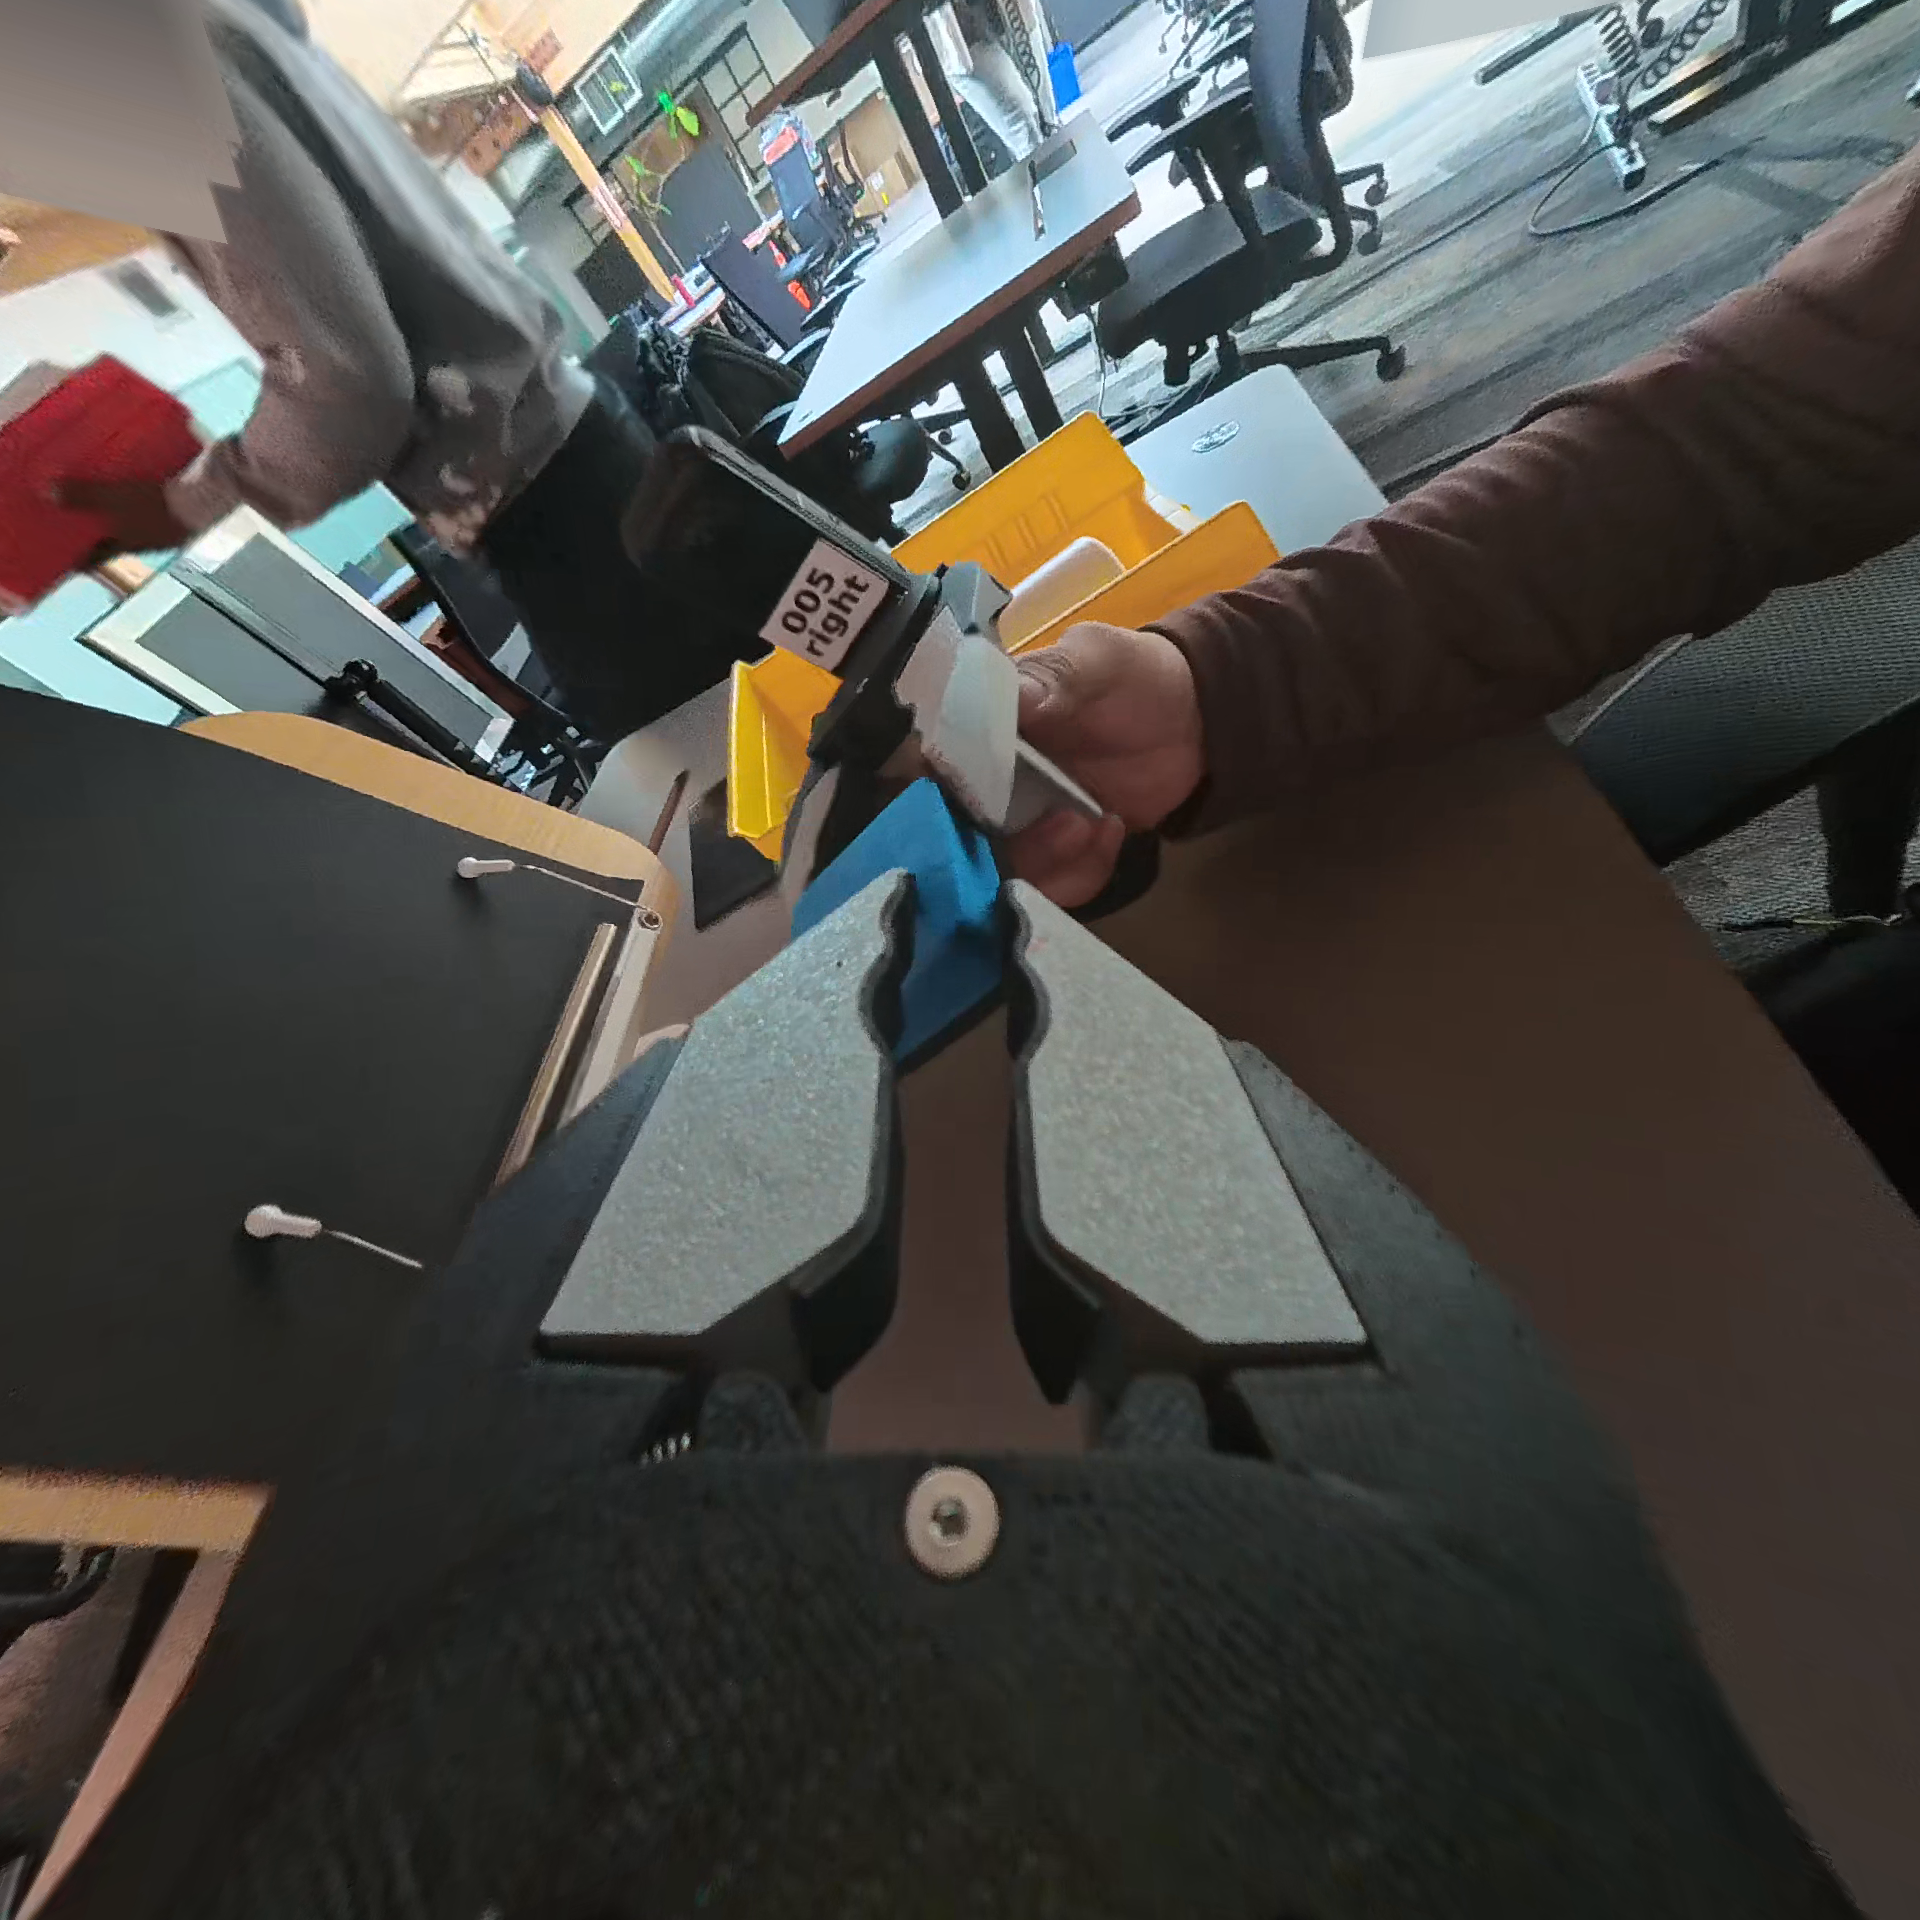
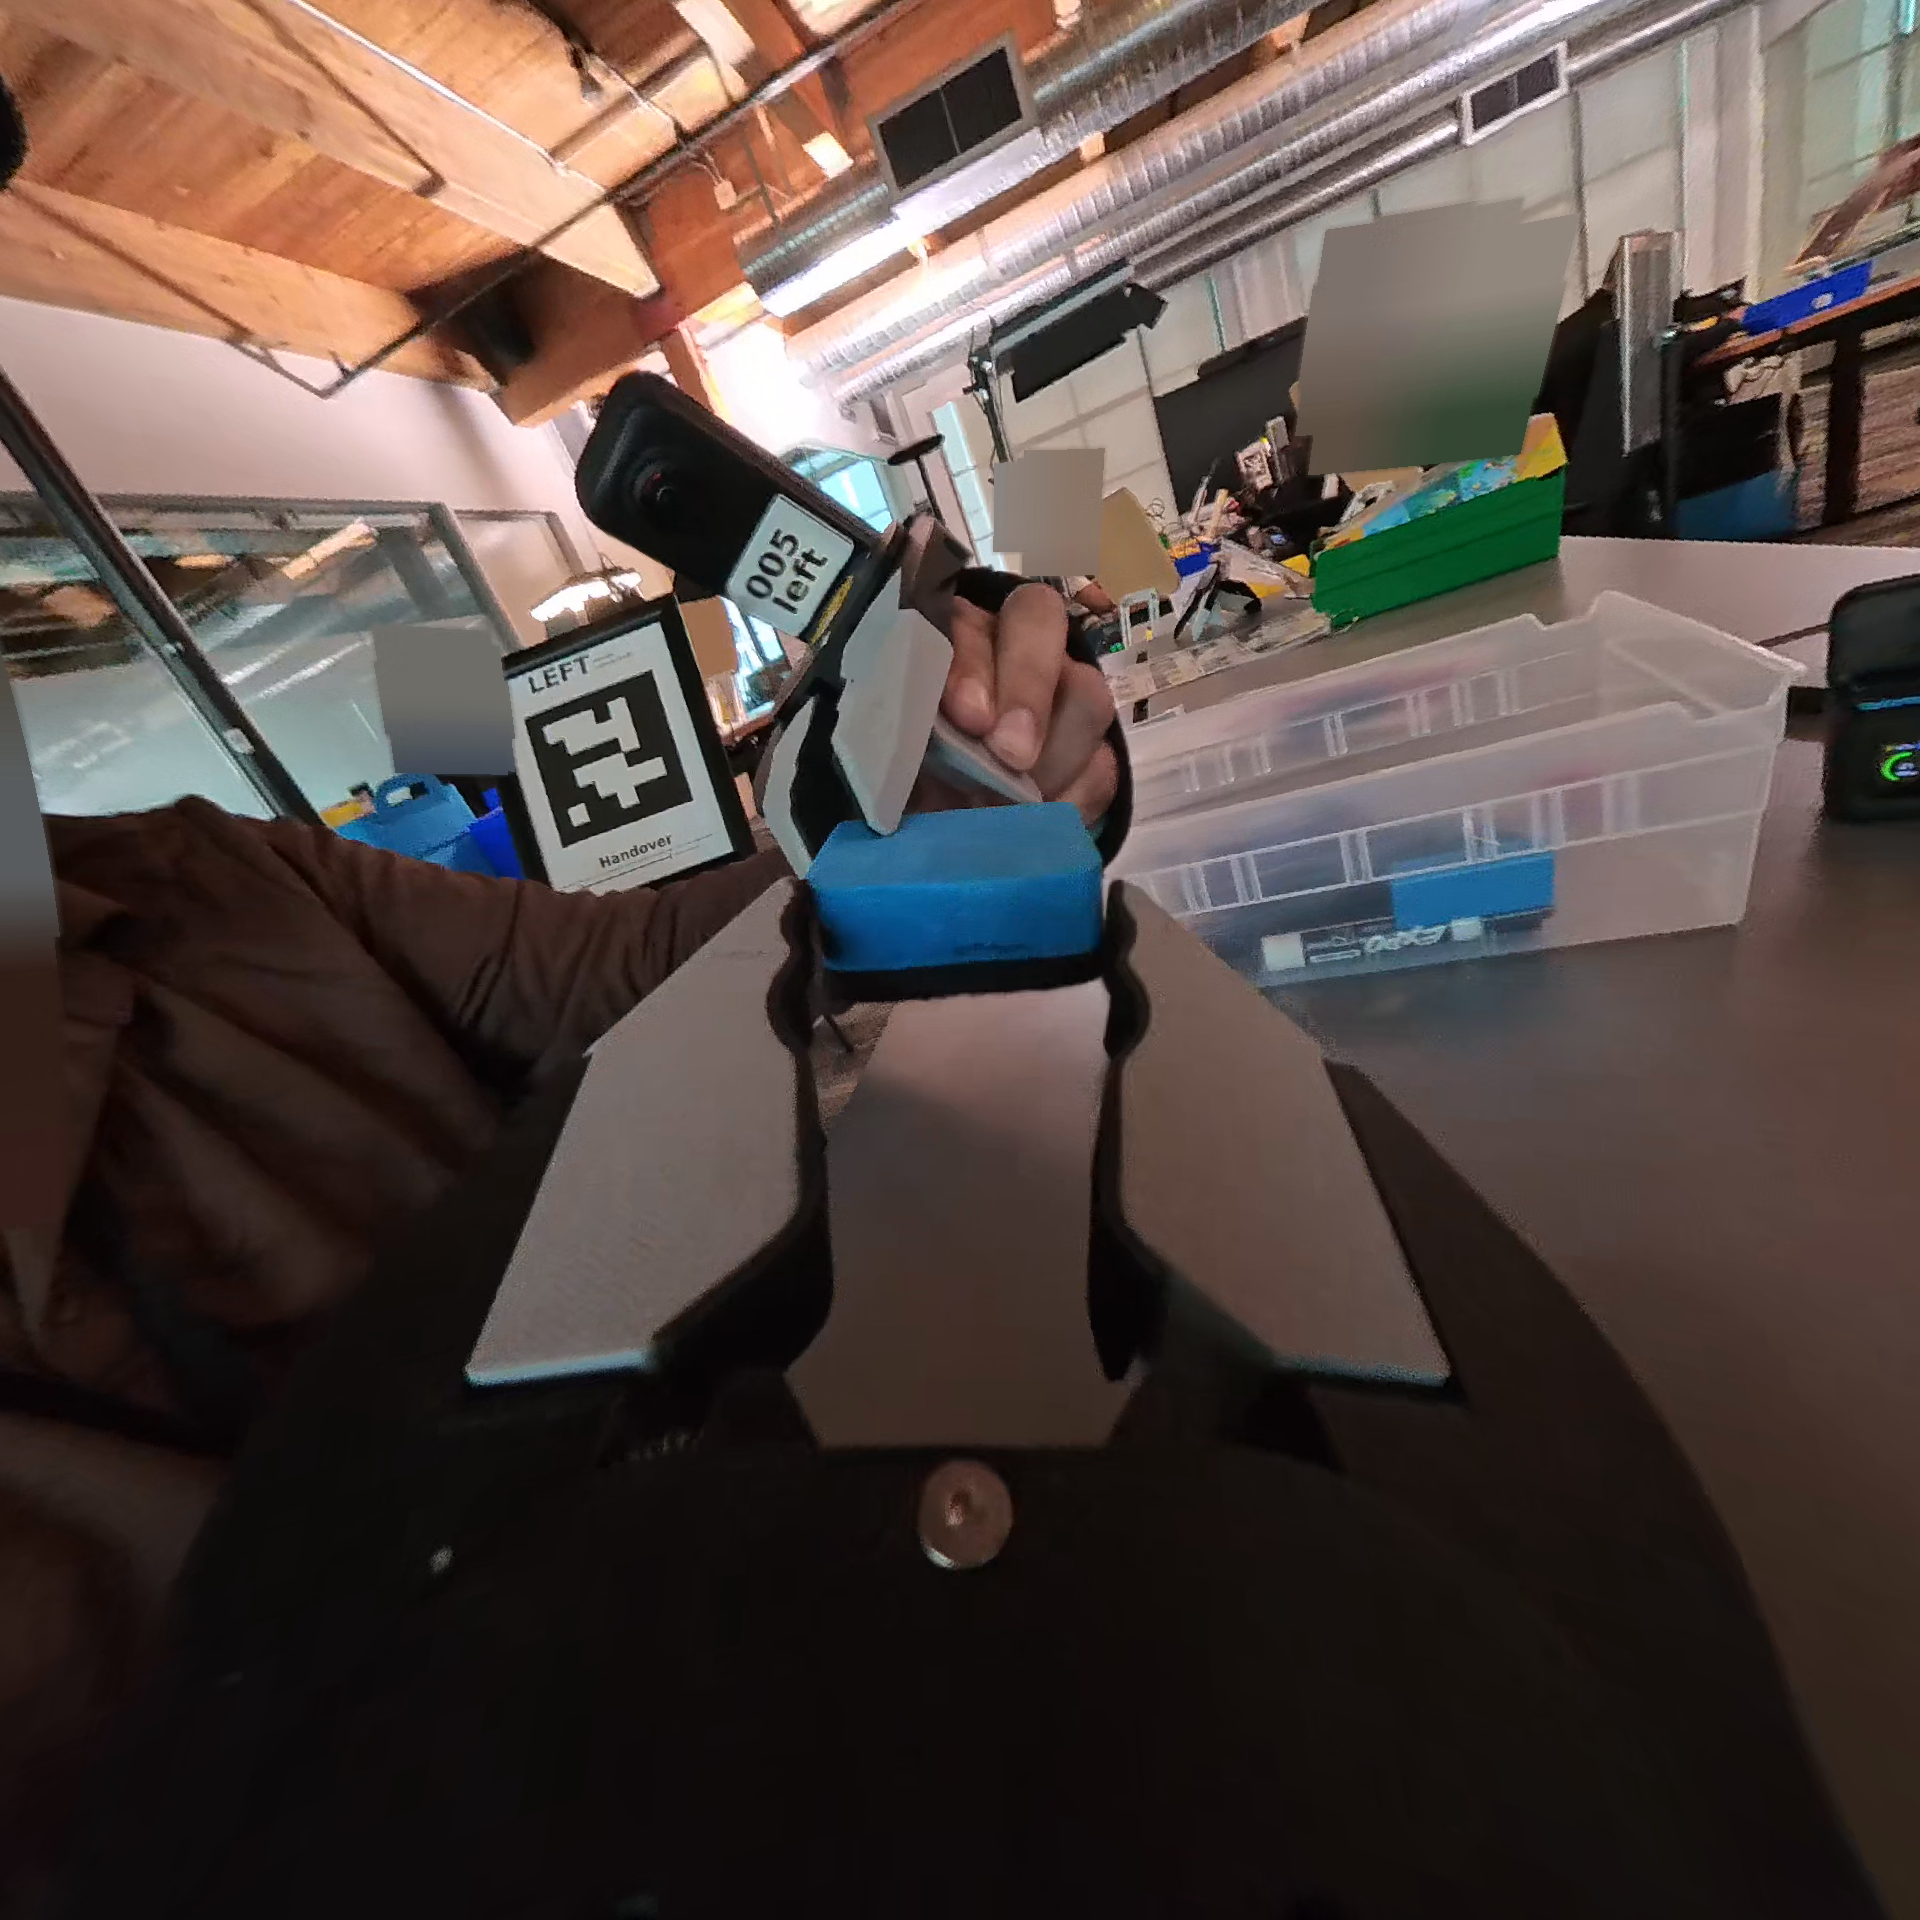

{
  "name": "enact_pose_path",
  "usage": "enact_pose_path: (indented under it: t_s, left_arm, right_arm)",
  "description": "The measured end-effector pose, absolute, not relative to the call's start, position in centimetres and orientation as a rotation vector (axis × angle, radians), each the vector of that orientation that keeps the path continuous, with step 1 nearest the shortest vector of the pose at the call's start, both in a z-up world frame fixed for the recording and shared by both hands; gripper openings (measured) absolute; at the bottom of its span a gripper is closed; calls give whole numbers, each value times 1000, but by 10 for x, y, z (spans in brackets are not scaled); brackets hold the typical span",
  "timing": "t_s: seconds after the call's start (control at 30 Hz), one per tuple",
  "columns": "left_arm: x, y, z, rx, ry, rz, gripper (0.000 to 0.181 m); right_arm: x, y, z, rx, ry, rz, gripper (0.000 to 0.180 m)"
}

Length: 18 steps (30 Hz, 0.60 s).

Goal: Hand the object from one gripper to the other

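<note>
A blue foam eraser (image 1: 951, 883) with a black felt base is held in the air between both grippers. In the left wrist view my left gripper (image 1: 956, 925) has its two grey fingertips closed against the eraser's near end. My right gripper (image 1: 904, 821) holds the far end, with a hand around its handle. In the right wrist view the eraser (image 2: 956, 883) fills the gap between the tips of my right gripper (image 2: 958, 935). My left gripper (image 2: 842, 842) comes down onto the eraser from above, one finger on its top face.
A clear plastic bin (image 2: 1455, 748) holding a marker stands on the grey table at the right, a small black device (image 2: 1870, 717) beyond it. Yellow bins (image 1: 1039, 520) and a silver laptop (image 1: 1247, 447) lie behind. A black mat (image 1: 260, 1039) is at the left. Only a small space, under 4 cm, lies between the two pairs of fingers.
</note>
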<state>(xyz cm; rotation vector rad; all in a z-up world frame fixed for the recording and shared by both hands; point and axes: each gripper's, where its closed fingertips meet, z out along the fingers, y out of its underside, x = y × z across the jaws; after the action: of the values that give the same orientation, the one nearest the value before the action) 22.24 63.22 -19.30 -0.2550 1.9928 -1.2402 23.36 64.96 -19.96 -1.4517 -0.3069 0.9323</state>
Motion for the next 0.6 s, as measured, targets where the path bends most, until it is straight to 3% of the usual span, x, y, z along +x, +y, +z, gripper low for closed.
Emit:
enact_pose_path:
  t_s: [0.13,0.23,0.4,0.5,0.6]
  left_arm:
    - [232,635,-194,-326,2001,-1252,12]
    - [236,641,-197,-479,1983,-1307,16]
    - [255,678,-196,-987,1771,-1517,45]
    - [268,681,-221,-1278,1807,-1649,75]
    - [280,679,-240,-1360,1840,-1664,86]
  right_arm:
    - [244,652,-200,-1470,-292,858,51]
    - [261,659,-205,-1538,-279,545,51]
    - [284,668,-224,-1667,-416,-289,50]
    - [281,675,-224,-1647,-473,-576,51]
    - [278,681,-228,-1633,-520,-777,51]
